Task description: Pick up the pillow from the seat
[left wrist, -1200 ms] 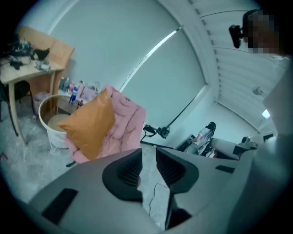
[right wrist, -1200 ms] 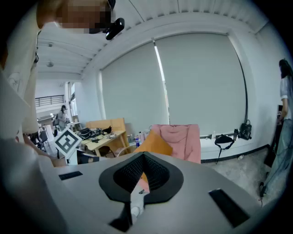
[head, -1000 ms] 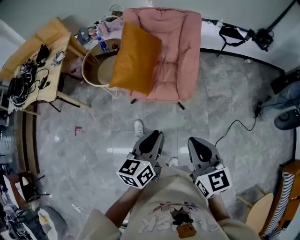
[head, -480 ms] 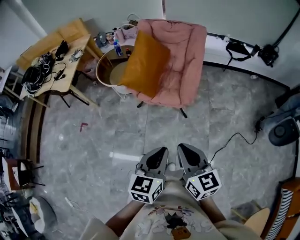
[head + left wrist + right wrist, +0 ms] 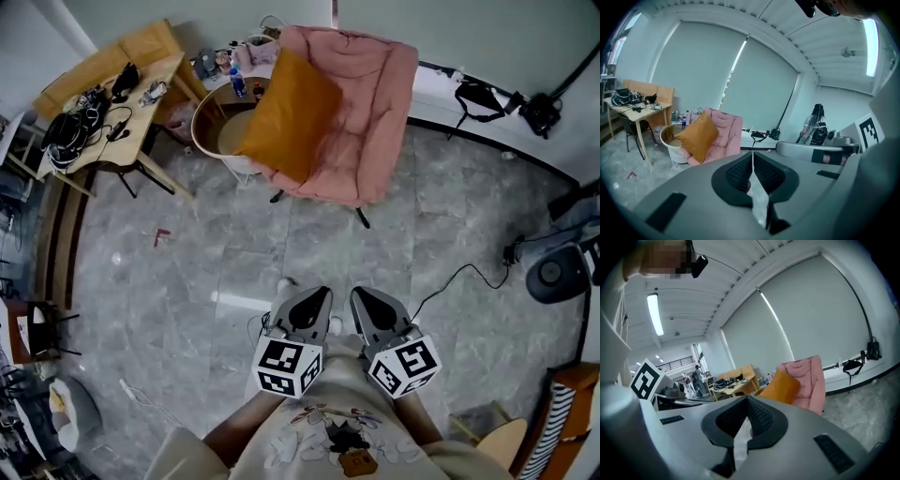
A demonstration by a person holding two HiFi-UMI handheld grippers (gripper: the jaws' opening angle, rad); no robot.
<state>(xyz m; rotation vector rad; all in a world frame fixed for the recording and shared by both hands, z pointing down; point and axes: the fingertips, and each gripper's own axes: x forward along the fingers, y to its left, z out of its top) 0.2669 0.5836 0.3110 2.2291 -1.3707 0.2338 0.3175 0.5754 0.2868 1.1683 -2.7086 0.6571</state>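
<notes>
Resting well ahead of both grippers' fingers, the orange pillow is leaning on the seat of the pink chair, untouched. The left gripper and right gripper are hovering side by side over the grey floor, jaws closed together and gripping nothing.

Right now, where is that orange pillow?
In the head view the orange pillow is at top centre, propped on the left side of the pink chair, with the round tub just to its left.
</notes>
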